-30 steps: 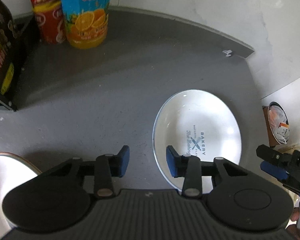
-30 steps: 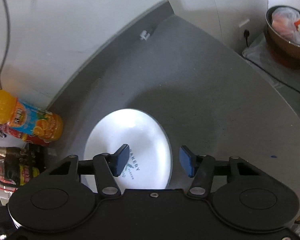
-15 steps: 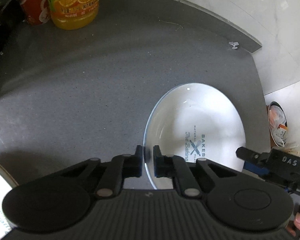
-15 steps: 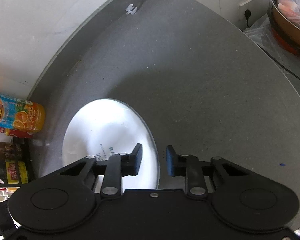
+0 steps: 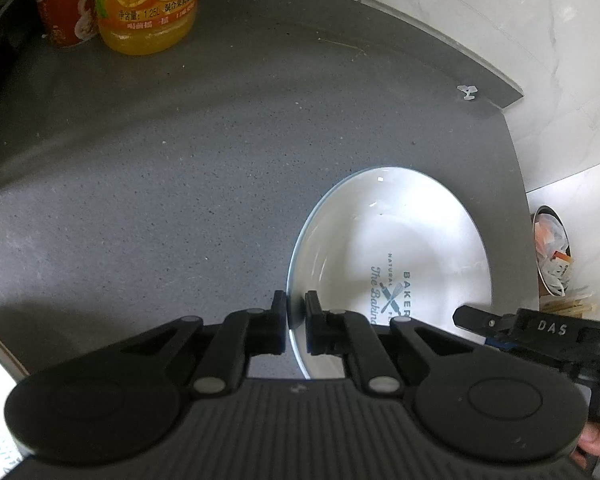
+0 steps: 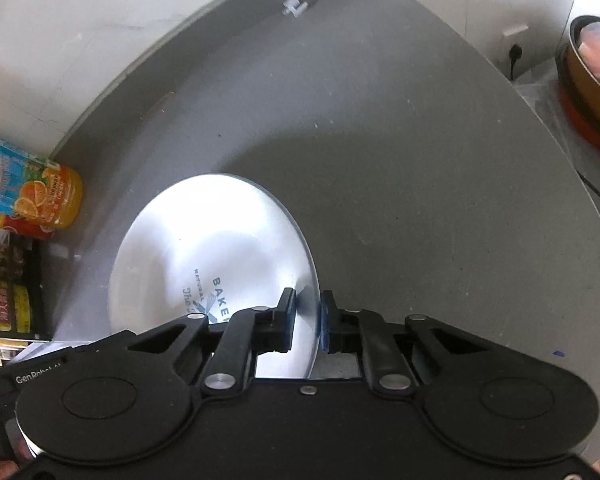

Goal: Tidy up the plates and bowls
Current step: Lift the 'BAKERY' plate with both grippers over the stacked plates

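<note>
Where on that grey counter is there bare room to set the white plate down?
The bare grey counter lies open between the white printed plate, the orange juice bottle and the back wall. It is crowded at the far left corner around the bottle and red can.

- Bright, even daylight; the shallow white printed plate (image 5: 400, 240) glares, washing out its surface in the right wrist view.
- Soft shadows darken the speckled grey desk (image 5: 180, 160) near its left edge.
- Fisheye bends the desk's far edge; frame corners blur.
</note>
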The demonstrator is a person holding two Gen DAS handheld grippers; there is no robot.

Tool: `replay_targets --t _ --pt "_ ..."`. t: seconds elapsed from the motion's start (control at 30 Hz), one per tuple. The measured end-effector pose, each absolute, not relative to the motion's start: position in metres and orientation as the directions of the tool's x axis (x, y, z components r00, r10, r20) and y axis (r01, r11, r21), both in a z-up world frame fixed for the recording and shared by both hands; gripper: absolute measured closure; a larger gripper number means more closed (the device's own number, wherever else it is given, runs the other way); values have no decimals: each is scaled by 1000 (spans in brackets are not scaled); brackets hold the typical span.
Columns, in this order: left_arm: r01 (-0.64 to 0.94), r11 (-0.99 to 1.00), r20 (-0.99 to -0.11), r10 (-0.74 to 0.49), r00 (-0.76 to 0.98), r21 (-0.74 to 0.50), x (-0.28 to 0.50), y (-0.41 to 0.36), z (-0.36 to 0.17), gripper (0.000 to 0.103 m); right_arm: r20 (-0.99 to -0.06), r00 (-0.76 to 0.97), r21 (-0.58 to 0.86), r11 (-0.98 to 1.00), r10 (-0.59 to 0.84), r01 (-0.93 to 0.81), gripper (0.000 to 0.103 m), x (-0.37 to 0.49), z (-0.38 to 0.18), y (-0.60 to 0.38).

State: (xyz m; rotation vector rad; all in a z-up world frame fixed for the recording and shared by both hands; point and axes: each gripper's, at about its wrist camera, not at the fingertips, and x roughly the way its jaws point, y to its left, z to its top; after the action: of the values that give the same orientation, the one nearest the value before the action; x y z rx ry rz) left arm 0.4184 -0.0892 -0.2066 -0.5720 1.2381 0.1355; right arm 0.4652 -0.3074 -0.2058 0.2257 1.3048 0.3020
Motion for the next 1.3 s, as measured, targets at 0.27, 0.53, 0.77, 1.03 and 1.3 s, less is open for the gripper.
replay_targets --t 0.27,0.53,0.77,1.03,1.3 --pt "-369 861 -905 -209 371 -350 416 -80 -198 96 -873 304 358 924 383 -134 97 464 -185 -304" --pt "-363 860 -889 -195 415 -358 417 -66 -180 96 -840 345 382 908 419 -172 97 459 -165 -292" --pt "-378 848 -876 -186 444 -372 406 -52 -163 95 -820 368 383 898 439 -217 96 446 -144 -278" --pt "-400 834 -861 -161 482 -380 380 -31 -142 95 -798 376 387 879 470 -279 96 420 -126 -254" --pt "-427 821 -851 -128 509 -378 340 -8 -125 95 -781 376 390 860 498 -329 96 385 -114 -230"
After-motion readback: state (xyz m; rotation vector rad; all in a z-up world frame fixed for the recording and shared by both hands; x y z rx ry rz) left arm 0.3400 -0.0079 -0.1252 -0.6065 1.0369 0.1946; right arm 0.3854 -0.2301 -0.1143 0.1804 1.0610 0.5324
